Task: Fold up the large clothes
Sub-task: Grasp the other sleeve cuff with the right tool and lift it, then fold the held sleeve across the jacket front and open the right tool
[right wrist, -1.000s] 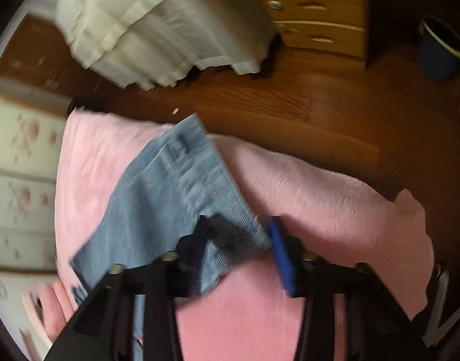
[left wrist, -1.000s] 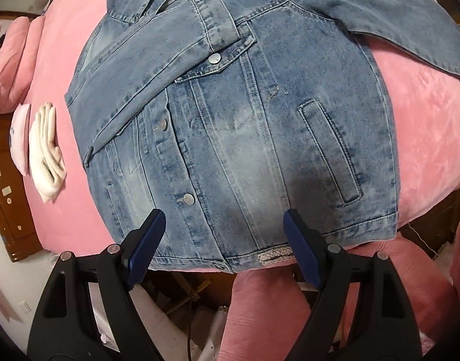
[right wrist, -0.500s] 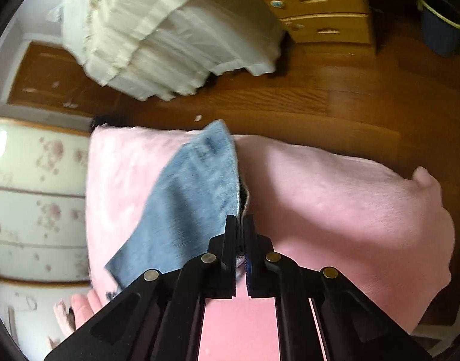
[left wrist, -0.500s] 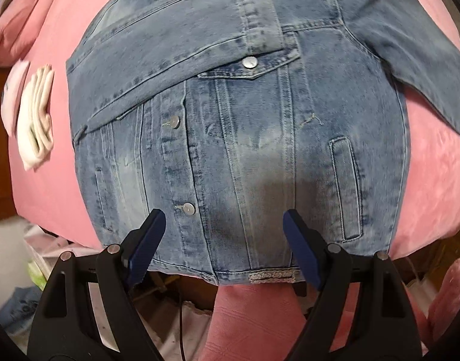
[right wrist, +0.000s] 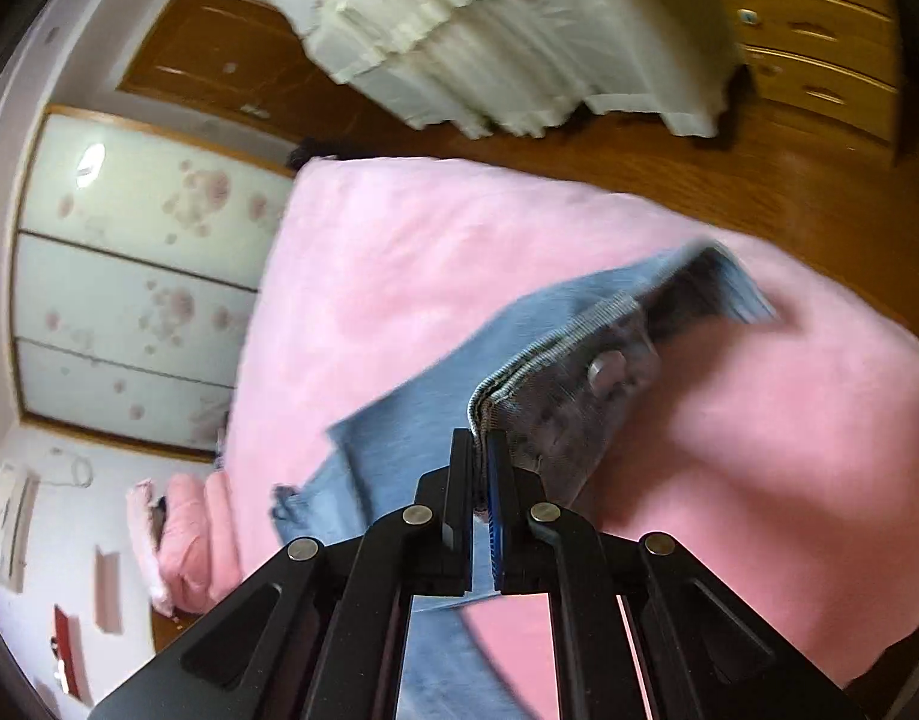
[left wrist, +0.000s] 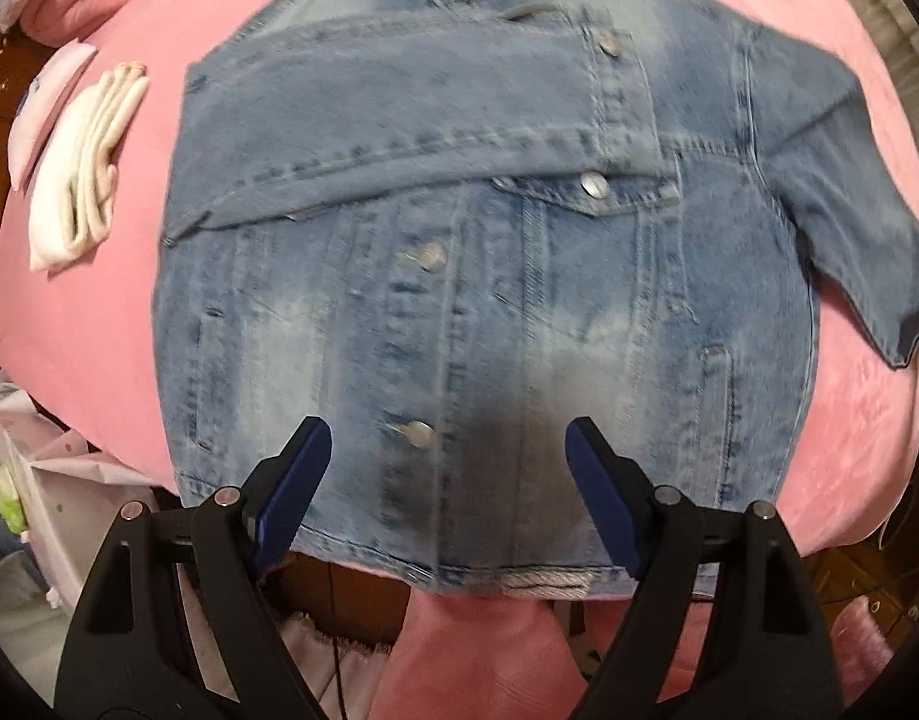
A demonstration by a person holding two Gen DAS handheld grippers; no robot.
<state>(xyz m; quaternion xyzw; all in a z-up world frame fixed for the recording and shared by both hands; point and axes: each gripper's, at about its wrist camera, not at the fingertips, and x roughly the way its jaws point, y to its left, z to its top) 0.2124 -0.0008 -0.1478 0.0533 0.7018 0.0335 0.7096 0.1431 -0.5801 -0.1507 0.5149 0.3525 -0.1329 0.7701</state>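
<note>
A blue denim jacket (left wrist: 459, 276) lies front-up on a pink bed cover (left wrist: 99, 276). One sleeve is folded across its chest; the other sleeve (left wrist: 849, 228) stretches out to the right. My left gripper (left wrist: 447, 456) hangs open straight above the jacket's hem, touching nothing. In the right wrist view my right gripper (right wrist: 480, 450) is shut on the buttoned cuff (right wrist: 579, 360) of the outstretched sleeve, lifted clear of the pink cover (right wrist: 435, 252).
Folded white cloth (left wrist: 81, 174) and a pale pink item (left wrist: 45, 108) lie at the bed's left edge. A pink cushion (left wrist: 477, 654) sits below the hem. Past the bed are wooden floor (right wrist: 789, 180), a wooden dresser (right wrist: 819, 42), cream fabric (right wrist: 489, 24) and a flower-patterned wardrobe (right wrist: 135, 276).
My right gripper shut on the sleeve cuff and lifted it off the cover. My left gripper, still open, slid over the jacket and rolled, so the jacket now looks squarer.
</note>
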